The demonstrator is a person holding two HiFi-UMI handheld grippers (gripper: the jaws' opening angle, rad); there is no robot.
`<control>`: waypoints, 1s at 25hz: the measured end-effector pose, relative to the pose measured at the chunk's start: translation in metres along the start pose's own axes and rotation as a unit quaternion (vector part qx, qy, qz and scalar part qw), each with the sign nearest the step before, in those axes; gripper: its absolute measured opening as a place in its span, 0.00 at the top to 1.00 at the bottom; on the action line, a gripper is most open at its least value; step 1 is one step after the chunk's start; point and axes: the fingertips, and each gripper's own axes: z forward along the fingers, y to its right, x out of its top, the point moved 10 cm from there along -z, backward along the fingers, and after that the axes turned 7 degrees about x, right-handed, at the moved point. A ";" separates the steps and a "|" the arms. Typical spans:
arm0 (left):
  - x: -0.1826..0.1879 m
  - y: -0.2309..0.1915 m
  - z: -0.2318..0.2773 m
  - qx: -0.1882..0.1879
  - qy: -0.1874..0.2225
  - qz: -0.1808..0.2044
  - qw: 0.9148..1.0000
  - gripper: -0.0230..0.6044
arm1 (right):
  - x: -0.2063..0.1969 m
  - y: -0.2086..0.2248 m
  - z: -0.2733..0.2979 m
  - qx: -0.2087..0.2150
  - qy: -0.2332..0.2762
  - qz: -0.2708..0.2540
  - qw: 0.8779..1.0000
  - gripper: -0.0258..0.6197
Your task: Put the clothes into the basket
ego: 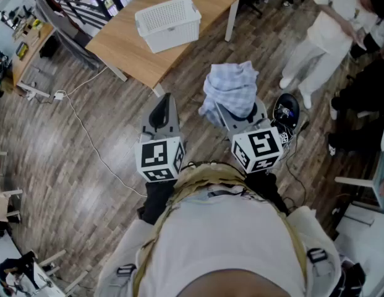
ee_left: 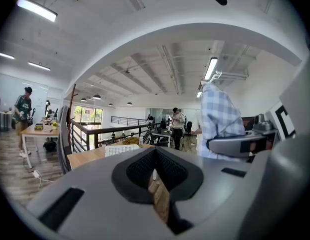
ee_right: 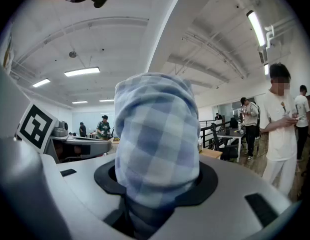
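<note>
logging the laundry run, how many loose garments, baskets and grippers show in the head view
garments: 1, blue checked cloth
baskets: 1, white basket
grippers: 2, left gripper, right gripper
total: 4

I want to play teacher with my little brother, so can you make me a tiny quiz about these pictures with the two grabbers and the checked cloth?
1. Pick one: what does the right gripper hold?
A) a blue checked cloth
B) a shoe
C) nothing

2. True or false: the white basket stands on the wooden table.

3. Fill the gap: the left gripper has its jaws ___, with nothing between them.

Key: 1 A. 2 true. 3 shut.
</note>
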 end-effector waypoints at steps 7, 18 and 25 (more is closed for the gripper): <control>0.001 -0.007 0.000 -0.004 0.003 0.006 1.000 0.96 | 0.001 -0.005 0.006 -0.004 0.003 0.000 1.000 0.61; -0.006 -0.017 0.004 -0.007 -0.006 0.005 1.000 0.96 | -0.005 -0.013 0.018 0.014 0.004 0.011 1.000 0.61; -0.007 -0.020 -0.001 -0.005 -0.004 0.002 1.000 0.96 | -0.006 -0.020 0.018 0.009 -0.003 0.011 1.000 0.60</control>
